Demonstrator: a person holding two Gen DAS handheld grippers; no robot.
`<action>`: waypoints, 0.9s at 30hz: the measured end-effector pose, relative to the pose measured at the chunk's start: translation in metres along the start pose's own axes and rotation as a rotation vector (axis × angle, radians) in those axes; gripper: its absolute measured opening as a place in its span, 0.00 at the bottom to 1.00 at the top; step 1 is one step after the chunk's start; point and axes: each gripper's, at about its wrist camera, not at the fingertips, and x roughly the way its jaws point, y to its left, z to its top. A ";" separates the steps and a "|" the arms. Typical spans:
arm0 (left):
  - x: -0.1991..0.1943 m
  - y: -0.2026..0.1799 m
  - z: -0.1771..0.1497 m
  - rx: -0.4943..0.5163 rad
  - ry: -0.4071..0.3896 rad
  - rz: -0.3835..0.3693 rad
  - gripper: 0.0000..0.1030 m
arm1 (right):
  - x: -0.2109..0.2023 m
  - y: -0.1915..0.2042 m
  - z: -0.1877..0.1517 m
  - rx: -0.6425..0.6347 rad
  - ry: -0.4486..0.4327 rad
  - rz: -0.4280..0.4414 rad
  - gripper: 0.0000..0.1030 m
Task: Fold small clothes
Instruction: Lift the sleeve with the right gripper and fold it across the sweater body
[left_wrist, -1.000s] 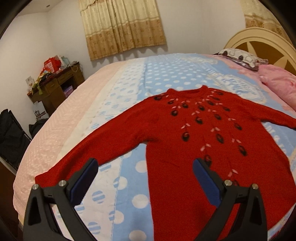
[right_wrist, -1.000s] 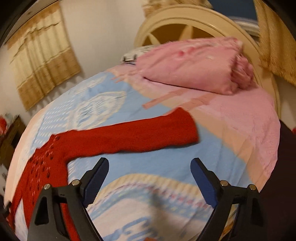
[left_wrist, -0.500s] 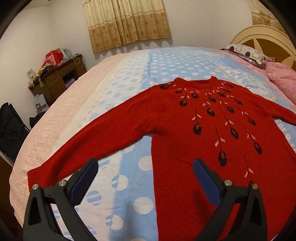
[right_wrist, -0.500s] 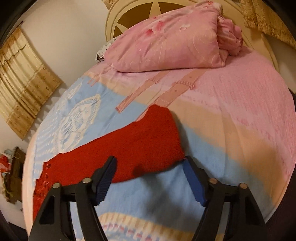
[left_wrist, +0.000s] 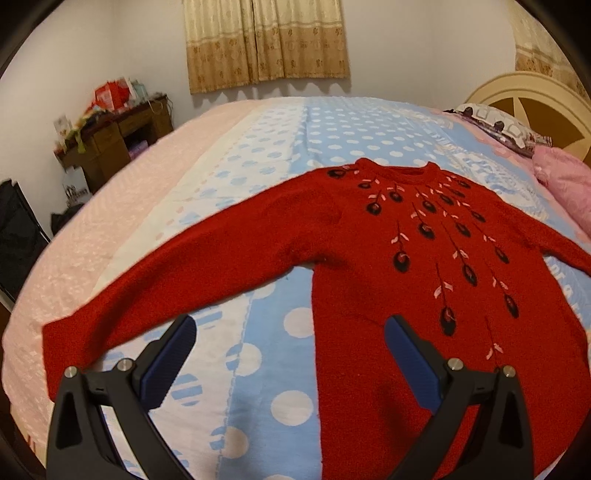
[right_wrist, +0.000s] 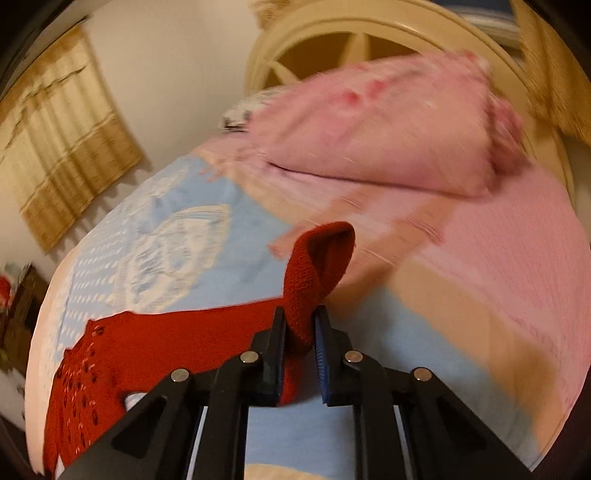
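A red knitted sweater with dark bud embroidery lies spread flat, front up, on the bed. My left gripper hovers open above the gap between its left sleeve and its body; nothing sits between the blue pads. In the right wrist view the jaws of my right gripper are closing and pinch the cuff end of the sweater's other sleeve. That cuff stands up bunched between the pads. The rest of the sleeve trails left toward the sweater's body.
A folded pink quilt lies against the cream headboard, with a patterned pillow beside it. A cluttered wooden desk stands by the wall past the bed's left side. Curtains hang behind.
My right gripper moved onto the sleeve's cuff and closed on it, bunching it up off the bed. The left gripper's view shifted slightly toward the left sleeve; its jaws stayed open.
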 end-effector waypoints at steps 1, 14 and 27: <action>0.000 0.001 0.000 -0.004 0.000 -0.001 1.00 | -0.003 0.010 0.001 -0.021 -0.007 0.013 0.13; 0.001 0.015 -0.001 -0.034 -0.009 0.001 1.00 | -0.027 0.178 -0.002 -0.293 -0.037 0.216 0.13; 0.011 0.036 -0.001 -0.095 0.052 -0.126 0.97 | -0.018 0.348 -0.119 -0.592 0.017 0.384 0.13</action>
